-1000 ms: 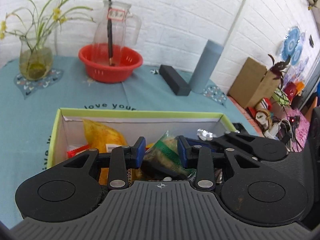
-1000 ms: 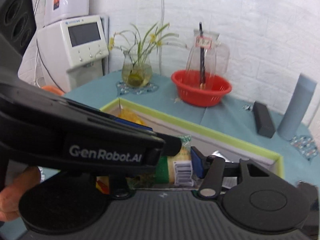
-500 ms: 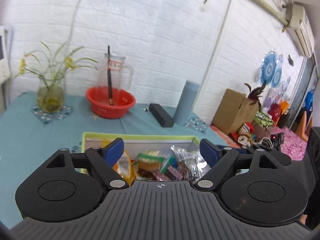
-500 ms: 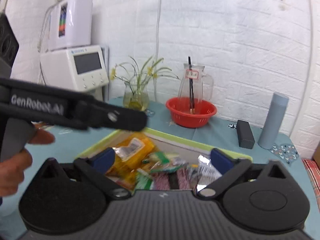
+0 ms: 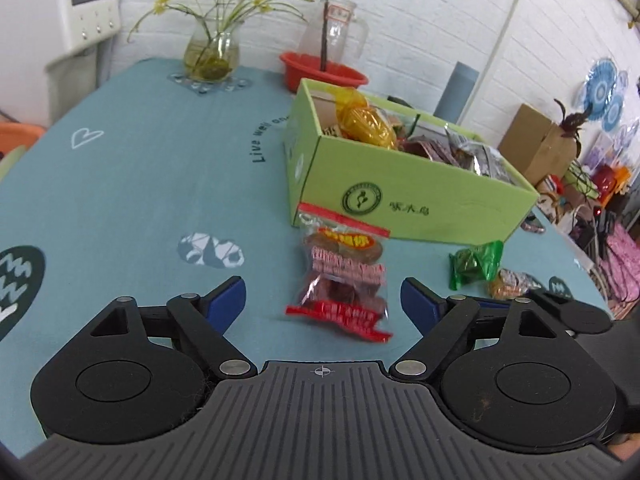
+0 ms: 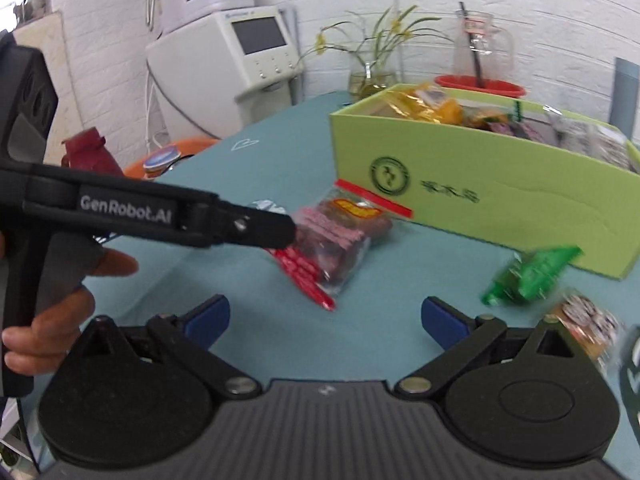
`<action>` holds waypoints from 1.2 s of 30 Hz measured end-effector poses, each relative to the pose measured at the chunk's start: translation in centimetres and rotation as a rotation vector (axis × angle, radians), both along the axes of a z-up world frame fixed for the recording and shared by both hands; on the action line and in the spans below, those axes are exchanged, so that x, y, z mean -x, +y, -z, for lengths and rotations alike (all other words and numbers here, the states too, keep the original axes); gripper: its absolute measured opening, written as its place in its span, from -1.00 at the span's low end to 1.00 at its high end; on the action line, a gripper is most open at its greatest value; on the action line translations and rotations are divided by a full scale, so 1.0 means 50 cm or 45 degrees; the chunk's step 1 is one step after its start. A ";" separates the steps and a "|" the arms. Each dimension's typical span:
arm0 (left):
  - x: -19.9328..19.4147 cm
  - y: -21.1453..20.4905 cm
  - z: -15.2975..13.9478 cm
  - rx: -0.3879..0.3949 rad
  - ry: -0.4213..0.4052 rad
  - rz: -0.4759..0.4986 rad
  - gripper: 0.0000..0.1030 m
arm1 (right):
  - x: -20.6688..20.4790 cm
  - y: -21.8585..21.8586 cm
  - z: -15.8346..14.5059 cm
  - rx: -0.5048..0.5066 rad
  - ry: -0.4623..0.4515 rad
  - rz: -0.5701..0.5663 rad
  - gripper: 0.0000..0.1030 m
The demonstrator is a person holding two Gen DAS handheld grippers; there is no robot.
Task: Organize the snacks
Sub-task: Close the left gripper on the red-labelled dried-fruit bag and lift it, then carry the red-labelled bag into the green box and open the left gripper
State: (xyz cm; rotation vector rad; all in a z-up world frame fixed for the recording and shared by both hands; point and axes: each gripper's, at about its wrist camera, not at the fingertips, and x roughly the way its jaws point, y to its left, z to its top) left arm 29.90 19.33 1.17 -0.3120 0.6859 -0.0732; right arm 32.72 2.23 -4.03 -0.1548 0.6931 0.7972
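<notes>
Both grippers hovering wide open, holding nothing: left gripper (image 5: 322,300), right gripper (image 6: 325,317). Red snack bag (image 5: 345,278) lying on teal tablecloth (image 5: 140,200) just near of the green box (image 5: 412,196). Green packet (image 6: 530,276) sitting right. Nothing blocking.

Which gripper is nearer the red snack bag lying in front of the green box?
Left. The left gripper is open with the red snack bag lying just ahead between its fingers. The right gripper, also open, sits farther back, the bag up ahead to its left.
</notes>
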 end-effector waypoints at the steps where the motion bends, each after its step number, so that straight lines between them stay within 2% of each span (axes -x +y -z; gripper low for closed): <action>1: -0.018 0.006 -0.001 0.025 0.002 0.024 0.41 | -0.014 0.016 0.003 0.001 0.007 -0.013 0.95; 4: -0.077 0.014 0.014 0.078 0.076 0.109 0.31 | -0.066 0.058 0.022 0.024 0.065 -0.035 0.95; 5: -0.096 0.012 0.022 0.086 0.115 0.140 0.11 | -0.076 0.068 0.029 0.025 0.081 -0.045 0.95; 6: -0.105 0.009 0.031 0.094 0.144 0.166 -0.27 | -0.080 0.072 0.032 0.020 0.081 -0.056 0.97; 7: -0.109 0.003 0.038 0.102 0.172 0.190 -0.35 | -0.078 0.076 0.031 0.024 0.074 -0.071 0.95; 11: -0.067 -0.022 0.040 0.071 0.151 0.223 -0.36 | -0.040 0.061 0.025 0.041 0.052 -0.101 0.95; 17: 0.041 -0.107 0.036 0.009 0.139 0.235 -0.33 | 0.069 -0.004 0.015 0.067 0.030 -0.094 0.95; 22: 0.108 -0.158 0.045 0.059 0.128 0.270 -0.32 | 0.137 -0.063 0.019 0.068 0.036 -0.041 0.95; 26: 0.125 -0.184 0.043 0.061 0.133 0.286 -0.28 | 0.164 -0.091 0.020 0.064 0.032 0.000 0.95; 32: 0.131 -0.179 0.020 0.013 0.087 0.252 0.15 | 0.169 -0.110 0.012 0.024 0.002 0.051 0.95; 34: 0.123 -0.168 0.025 0.020 0.089 0.238 0.17 | 0.166 -0.109 0.015 0.040 -0.011 0.071 0.95; 36: 0.107 -0.163 0.039 0.045 0.125 0.243 0.06 | 0.156 -0.097 0.031 0.058 0.012 0.081 0.96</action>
